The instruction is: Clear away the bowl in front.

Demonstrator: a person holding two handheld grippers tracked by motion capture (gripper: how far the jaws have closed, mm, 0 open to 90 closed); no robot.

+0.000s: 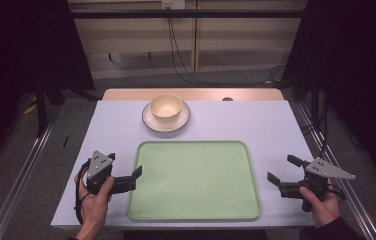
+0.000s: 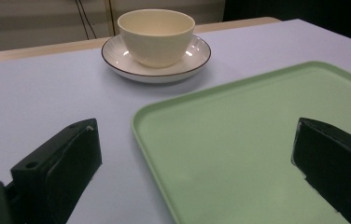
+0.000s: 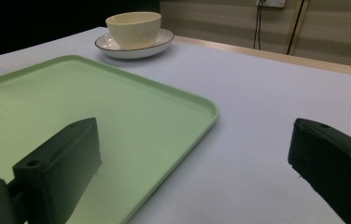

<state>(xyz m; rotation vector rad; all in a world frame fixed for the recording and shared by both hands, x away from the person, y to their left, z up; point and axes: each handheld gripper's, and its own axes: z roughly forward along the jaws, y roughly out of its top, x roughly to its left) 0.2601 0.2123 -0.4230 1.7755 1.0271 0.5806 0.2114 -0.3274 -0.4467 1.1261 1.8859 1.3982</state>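
Both grippers are spread wide, holding nothing. The left gripper [image 1: 137, 178] straddles the tray's [image 1: 194, 210] left edge; the right gripper [image 1: 281, 172] hovers beside its right edge. A bowl [image 1: 166, 107] sits on a saucer [image 1: 151, 120] beyond the tray on the surface [image 1: 256, 120].

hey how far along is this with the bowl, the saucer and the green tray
Nothing looks done: the bowl sits on its saucer beyond the bare tray. The left gripper and right gripper wait open at the tray's sides, holding nothing. All handling remains.
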